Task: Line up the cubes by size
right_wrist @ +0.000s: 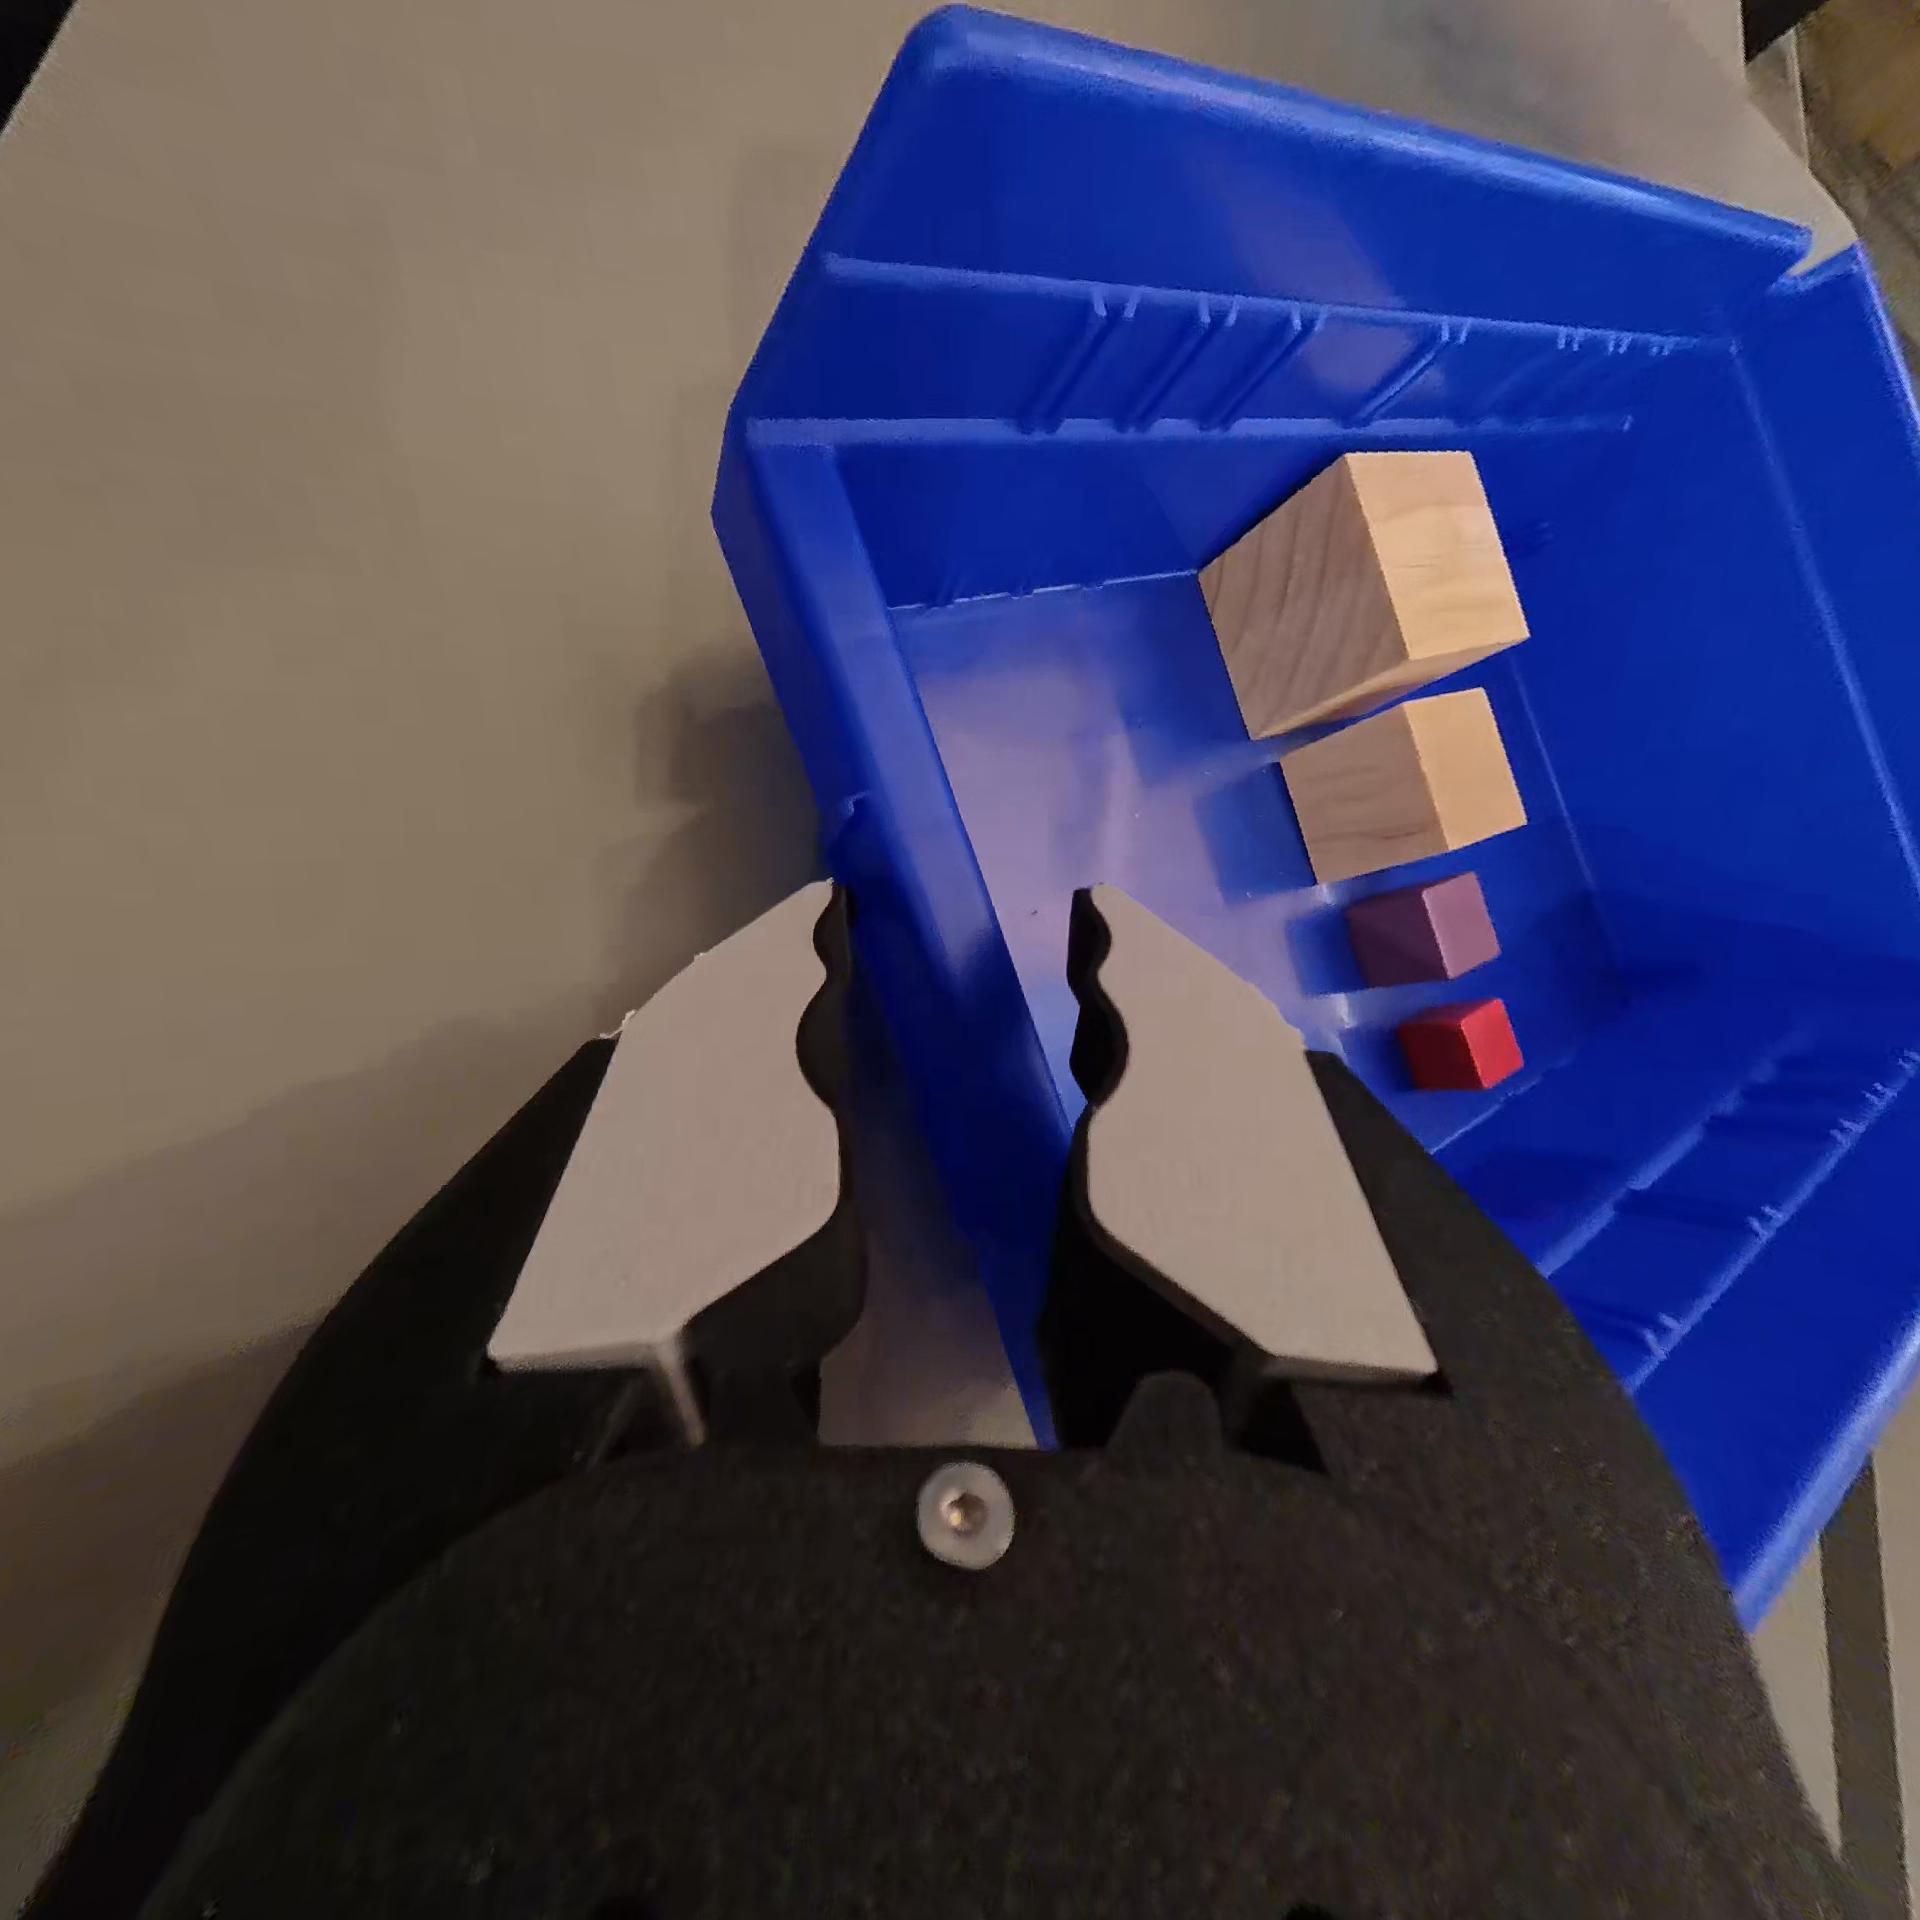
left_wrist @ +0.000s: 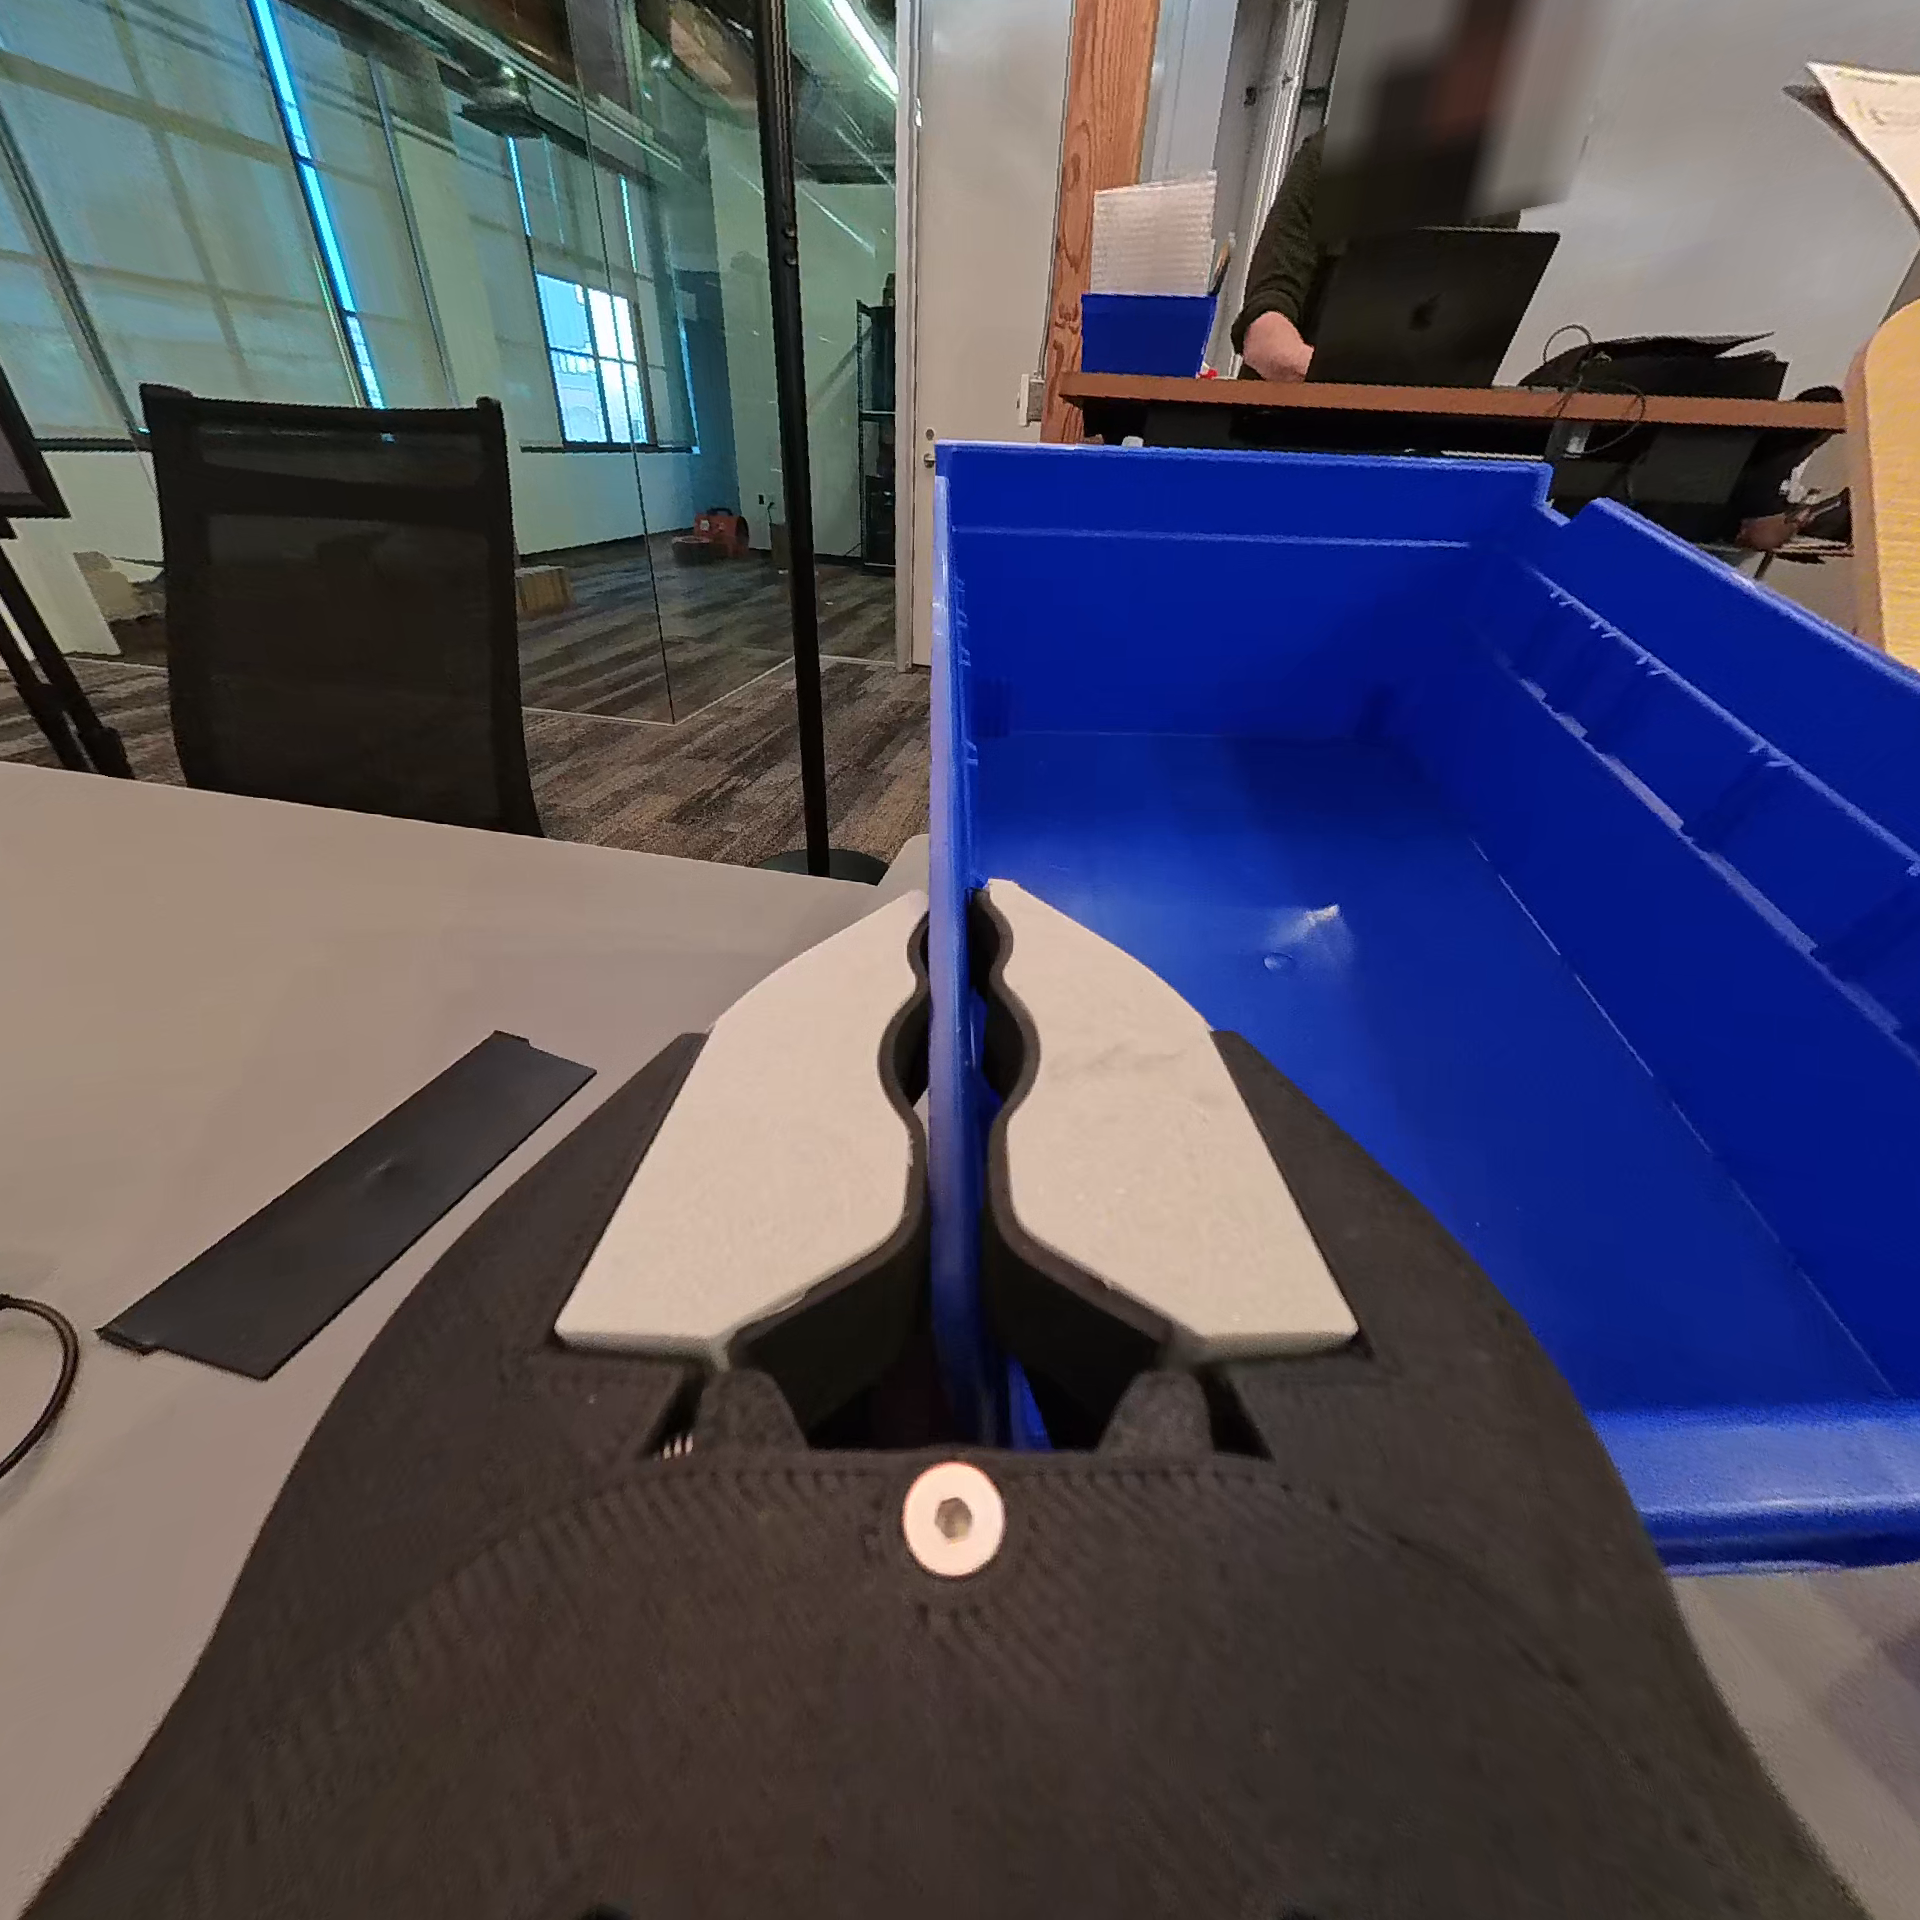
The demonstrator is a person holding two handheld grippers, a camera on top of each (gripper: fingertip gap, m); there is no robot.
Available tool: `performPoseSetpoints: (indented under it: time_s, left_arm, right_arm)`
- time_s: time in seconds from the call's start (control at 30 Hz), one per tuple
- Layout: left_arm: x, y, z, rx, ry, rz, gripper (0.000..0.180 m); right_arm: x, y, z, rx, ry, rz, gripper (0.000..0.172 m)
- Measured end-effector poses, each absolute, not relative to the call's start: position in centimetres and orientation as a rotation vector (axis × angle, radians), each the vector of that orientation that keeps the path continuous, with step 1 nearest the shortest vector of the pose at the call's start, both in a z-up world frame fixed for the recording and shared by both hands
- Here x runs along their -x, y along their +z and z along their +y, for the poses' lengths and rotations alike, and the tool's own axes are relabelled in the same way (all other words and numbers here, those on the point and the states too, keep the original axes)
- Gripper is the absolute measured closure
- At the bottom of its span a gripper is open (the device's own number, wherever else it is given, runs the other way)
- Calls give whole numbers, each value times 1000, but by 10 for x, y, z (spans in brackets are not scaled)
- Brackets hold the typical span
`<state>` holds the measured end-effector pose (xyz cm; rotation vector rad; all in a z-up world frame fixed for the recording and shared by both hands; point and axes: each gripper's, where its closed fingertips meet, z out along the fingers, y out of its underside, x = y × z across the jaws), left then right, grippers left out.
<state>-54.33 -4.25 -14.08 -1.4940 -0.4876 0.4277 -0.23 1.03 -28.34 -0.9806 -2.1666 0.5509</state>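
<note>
One blue bin point(right_wrist: 1091, 343) stands on the grey table point(right_wrist: 312, 520). It is an open-topped plastic container with ribbed side walls and a lower lip at one end.

Contents of the bin, as the right wrist view shows them: four cubes in one straight row on the bin floor, near one long wall.
- One large wooden cube point(right_wrist: 1361, 592), the biggest, at the far end of the row.
- One medium wooden cube point(right_wrist: 1403, 795), just beside it, with a narrow gap between the two.
- One purple cube point(right_wrist: 1421, 928), clearly smaller, next in line.
- One red cube point(right_wrist: 1460, 1044), the smallest, at the near end.

The cubes stand apart from one another and run from largest to smallest. Count: two wooden, one purple, one red.

In the left wrist view the part of the bin floor on show is bare; the cubes do not appear there.

Left gripper point(left_wrist: 951, 914): narrow, clamped on the bin's side wall, one pad on the outside and one on the inside, both pressed against the plastic.

Right gripper point(right_wrist: 961, 899): wide, astride another wall of the same bin. The outer finger lies close against the wall; the inner finger point(right_wrist: 1174, 1049) stands clear of it, with bin floor visible between.

Other items: one flat black strip point(left_wrist: 353, 1210) on the table, one black chair point(left_wrist: 332, 613) behind it, one second blue bin point(left_wrist: 1143, 332) on a far desk point(left_wrist: 1455, 400), where one person point(left_wrist: 1288, 281) stands at a laptop point(left_wrist: 1423, 307).
</note>
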Motion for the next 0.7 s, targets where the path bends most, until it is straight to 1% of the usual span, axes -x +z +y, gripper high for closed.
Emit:
performPoseSetpoints:
  time_s: [0.23, 0.27, 0.7]
  left_arm:
    - [545, -136, -48, 1479, 432, -493, 177]
    - [545, -136, -49, 1475, 433, -496, 177]
    - [552, -128, -64, 1428, 433, -537, 177]
  right_arm:
    - [19, -283, 4, 900, 544, -2179, 142]
    - [22, -282, 4, 894, 542, -2172, 145]
    - [88, -283, -5, 854, 513, -2151, 147]
